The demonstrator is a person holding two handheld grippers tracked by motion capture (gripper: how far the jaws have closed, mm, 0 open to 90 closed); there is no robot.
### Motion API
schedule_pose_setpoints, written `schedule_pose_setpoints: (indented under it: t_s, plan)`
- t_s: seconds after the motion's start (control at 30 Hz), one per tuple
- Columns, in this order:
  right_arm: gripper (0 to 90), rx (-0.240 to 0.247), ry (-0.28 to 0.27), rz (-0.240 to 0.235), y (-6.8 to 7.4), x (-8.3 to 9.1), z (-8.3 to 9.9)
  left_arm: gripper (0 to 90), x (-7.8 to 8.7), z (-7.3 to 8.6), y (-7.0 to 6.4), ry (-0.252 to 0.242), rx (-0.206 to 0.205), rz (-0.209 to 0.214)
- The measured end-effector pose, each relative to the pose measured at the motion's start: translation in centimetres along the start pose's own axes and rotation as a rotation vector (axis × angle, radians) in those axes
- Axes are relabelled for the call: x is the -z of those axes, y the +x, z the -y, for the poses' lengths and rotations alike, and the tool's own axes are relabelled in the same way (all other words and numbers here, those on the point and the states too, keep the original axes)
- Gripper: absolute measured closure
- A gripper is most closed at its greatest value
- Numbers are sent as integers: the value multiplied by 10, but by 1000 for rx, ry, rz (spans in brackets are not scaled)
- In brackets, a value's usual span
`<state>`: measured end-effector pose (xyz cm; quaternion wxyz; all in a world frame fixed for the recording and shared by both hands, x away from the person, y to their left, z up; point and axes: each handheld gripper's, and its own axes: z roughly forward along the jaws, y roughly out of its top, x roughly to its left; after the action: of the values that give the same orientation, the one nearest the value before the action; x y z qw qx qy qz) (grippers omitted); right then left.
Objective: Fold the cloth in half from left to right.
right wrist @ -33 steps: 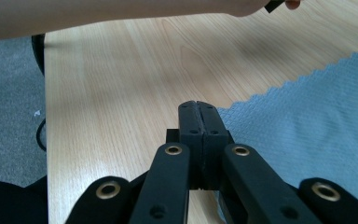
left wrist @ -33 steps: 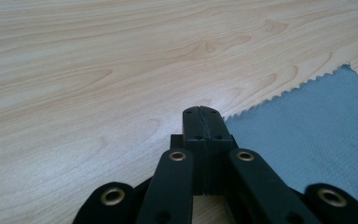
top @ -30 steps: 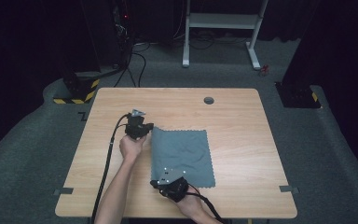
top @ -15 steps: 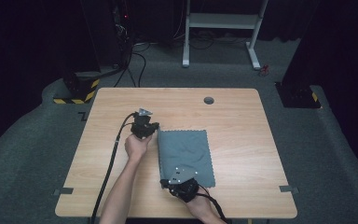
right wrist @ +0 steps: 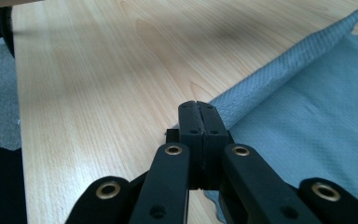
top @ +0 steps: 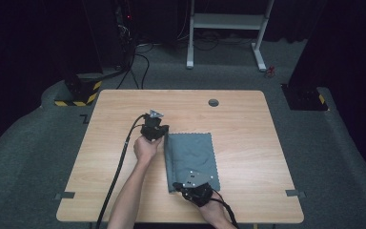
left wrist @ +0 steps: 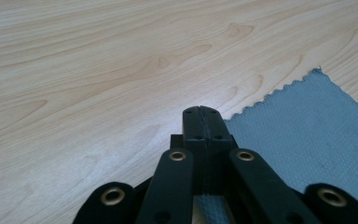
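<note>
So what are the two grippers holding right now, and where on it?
Both are shut on the grey cloth along its folded left edge: the left gripper at the far corner, the right gripper at the near corner.

A blue-grey woven cloth (top: 190,152), matt and finely textured with a pinked zigzag edge, lies on a pale wood-grain table (top: 248,138) with a smooth, faintly sheened top. The left gripper (left wrist: 200,112) and right gripper (right wrist: 198,106) show matt black plastic jaws with brass-coloured rivets.
</note>
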<state>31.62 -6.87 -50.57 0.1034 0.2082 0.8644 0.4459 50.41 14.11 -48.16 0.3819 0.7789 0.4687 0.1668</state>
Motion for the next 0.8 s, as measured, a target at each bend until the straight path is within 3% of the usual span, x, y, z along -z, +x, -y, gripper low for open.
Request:
schedule_pose_setpoints:
  t_s: [0.37, 0.47, 0.67, 0.8]
  plan:
    - [900, -20, 0, 18, -8, 11, 11, 900, -7, -3, -8, 3, 6, 17]
    - [900, -14, 0, 25, -9, 14, 13, 900, -8, -3, -10, 15, -9, 14]
    - [900, -19, -2, 39, -15, 20, 16, 900, -9, -5, -13, -1, 2, 31]
    - [900, -23, -2, 49, -17, 26, 19, 900, -11, -8, -17, -7, -13, 32]
